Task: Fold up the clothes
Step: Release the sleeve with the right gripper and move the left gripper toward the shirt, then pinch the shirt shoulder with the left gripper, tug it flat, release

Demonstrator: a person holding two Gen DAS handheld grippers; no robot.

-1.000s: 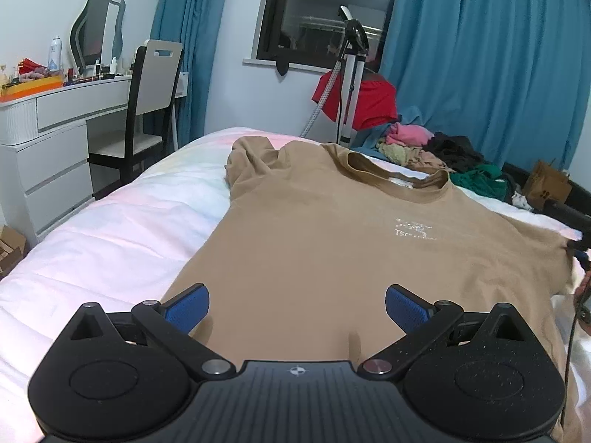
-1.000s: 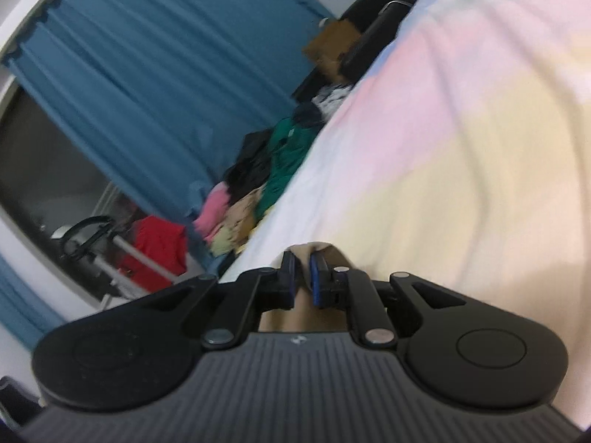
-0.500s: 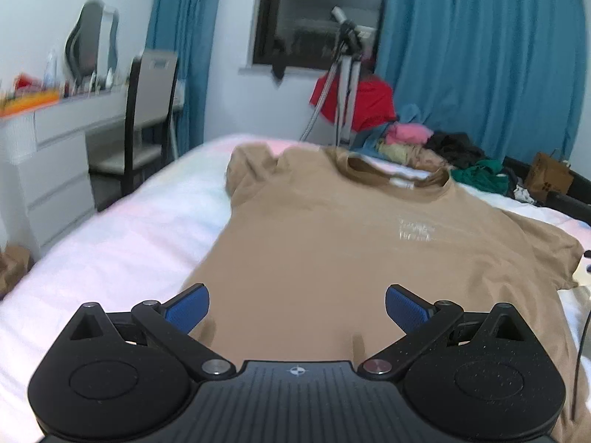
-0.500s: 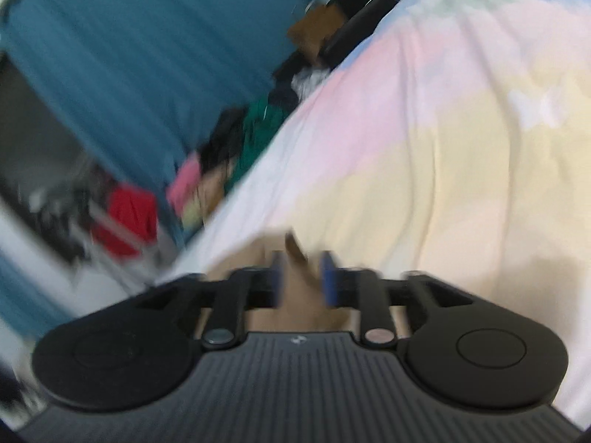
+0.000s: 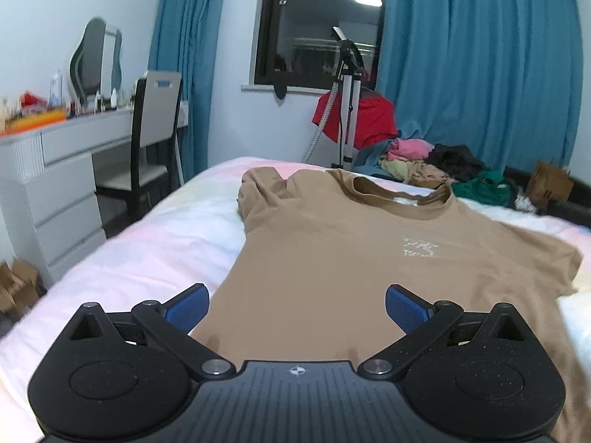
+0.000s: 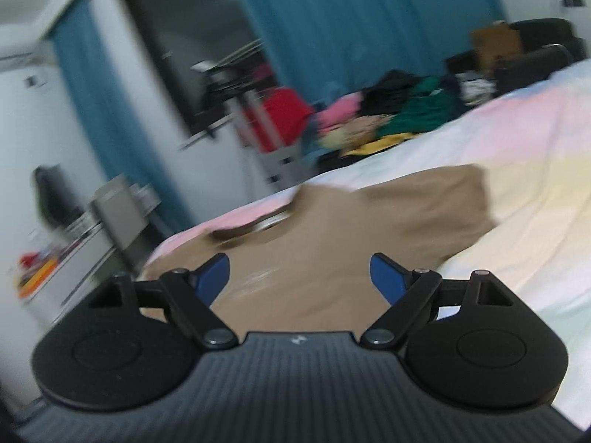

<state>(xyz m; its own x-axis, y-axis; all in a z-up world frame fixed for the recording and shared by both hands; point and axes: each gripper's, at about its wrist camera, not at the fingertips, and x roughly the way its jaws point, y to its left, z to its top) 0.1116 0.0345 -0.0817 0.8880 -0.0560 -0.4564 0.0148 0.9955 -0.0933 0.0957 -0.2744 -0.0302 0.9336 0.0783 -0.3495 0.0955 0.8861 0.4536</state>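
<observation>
My left hand-held gripper [image 5: 294,304] is spread wide and empty over the hem end of the tan t-shirt [image 5: 332,258]. The right hand-held gripper [image 6: 300,277] is wide open too, with a blurry view. The shirt lies flat on the bed [image 5: 147,258], long axis running away from me, collar [image 5: 402,192] pointing at the window. A clothes pile [image 5: 443,162] and a garment steamer [image 5: 347,99] sit beyond the far edge.

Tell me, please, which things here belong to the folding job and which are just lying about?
Job: tan T-shirt spread on the bed; left gripper and right gripper, both open.

Lying about: clothes pile, garment steamer, chair, dresser.
</observation>
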